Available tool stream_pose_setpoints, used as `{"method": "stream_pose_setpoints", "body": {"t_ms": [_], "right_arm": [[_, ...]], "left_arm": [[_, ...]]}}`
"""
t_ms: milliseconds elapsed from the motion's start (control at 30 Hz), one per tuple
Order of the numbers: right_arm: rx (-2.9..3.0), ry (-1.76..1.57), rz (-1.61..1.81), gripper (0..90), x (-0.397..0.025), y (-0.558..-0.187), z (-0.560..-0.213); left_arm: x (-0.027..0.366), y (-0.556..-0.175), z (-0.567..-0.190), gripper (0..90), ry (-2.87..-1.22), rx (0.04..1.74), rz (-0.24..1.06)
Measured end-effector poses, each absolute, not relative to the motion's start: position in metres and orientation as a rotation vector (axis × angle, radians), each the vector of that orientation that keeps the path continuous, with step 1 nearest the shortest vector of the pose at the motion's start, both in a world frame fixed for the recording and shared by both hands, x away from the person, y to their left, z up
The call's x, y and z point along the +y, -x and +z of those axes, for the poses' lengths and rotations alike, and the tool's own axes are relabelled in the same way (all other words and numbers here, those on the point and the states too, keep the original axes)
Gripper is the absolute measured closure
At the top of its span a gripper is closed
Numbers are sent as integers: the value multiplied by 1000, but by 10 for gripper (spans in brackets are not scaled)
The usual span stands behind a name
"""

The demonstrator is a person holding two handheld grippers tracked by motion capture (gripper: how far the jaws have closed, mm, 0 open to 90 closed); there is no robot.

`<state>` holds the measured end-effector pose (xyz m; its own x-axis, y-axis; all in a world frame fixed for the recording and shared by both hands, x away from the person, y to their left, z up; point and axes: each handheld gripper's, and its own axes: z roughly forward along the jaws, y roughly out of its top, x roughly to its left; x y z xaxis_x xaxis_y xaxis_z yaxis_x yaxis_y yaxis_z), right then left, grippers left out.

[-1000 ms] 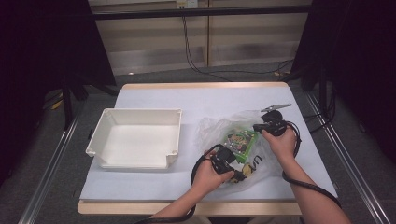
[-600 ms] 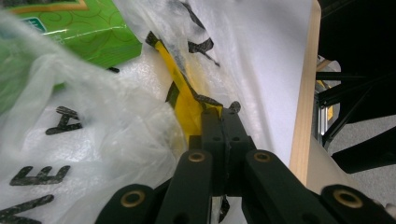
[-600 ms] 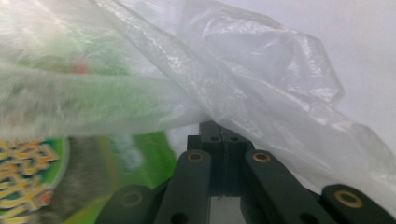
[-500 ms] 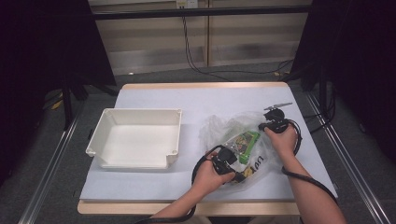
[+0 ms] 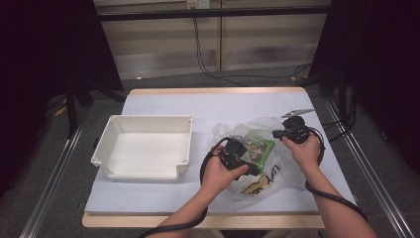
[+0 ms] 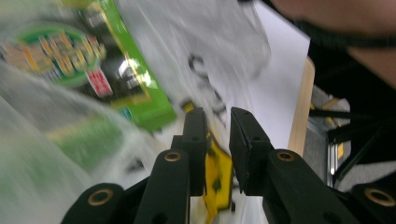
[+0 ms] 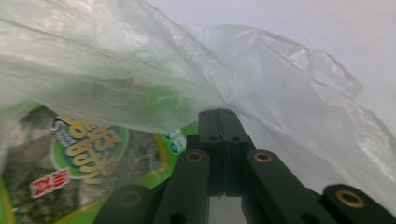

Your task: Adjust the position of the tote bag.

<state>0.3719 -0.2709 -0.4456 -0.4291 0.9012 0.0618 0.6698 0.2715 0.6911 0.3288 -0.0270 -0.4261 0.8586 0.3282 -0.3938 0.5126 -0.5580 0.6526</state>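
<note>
A clear plastic bag [image 5: 292,166] with yellow and black print lies at the table's right. Inside it is a green snack packet [image 5: 260,149], also seen through the film [image 7: 79,158] and blurred [image 6: 121,79]. My right gripper [image 5: 278,134] is at the bag's far right edge. Its jaws [image 7: 218,116] are pressed together on the bag's film [image 7: 140,70], which drapes over their tips. My left gripper [image 5: 241,157] sits at the bag's near left side, beside the packet. Its jaws [image 6: 218,135] stand a narrow gap apart, with the bag's yellow print [image 6: 215,172] behind the gap.
An empty white tray [image 5: 184,148] stands left of the bag on the white table cover [image 5: 163,198]. The table's wooden front edge [image 5: 198,220] is near the person's forearms. Cables trail from both grippers.
My left gripper has shifted slightly away from the front edge, closer to the green packet. The right gripper has barely moved and still holds the film.
</note>
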Motion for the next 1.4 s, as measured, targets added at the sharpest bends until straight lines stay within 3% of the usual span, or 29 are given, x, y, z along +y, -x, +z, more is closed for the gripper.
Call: {"method": "stream_pose_setpoints", "body": {"t_ms": [233, 367, 733, 1033, 1400], "right_arm": [[2221, -1421, 991, 899, -266, -366, -440], [2209, -1409, 1012, 897, -262, -365, -440], [2208, -1422, 989, 892, -269, -364, -446], [2211, -1438, 906, 899, -277, -369, -457], [2240, -1452, 934, 900, -281, -367, -469]], "left_arm": [[-48, -355, -417, 773, -2209, 664, -131], [-55, -371, -426, 808, -2232, 715, -113], [-20, -418, -443, 900, -2272, 895, -1], [-16, -430, -457, 900, -2254, 1004, -7], [-21, -412, -473, 900, -2276, 935, -153]]}}
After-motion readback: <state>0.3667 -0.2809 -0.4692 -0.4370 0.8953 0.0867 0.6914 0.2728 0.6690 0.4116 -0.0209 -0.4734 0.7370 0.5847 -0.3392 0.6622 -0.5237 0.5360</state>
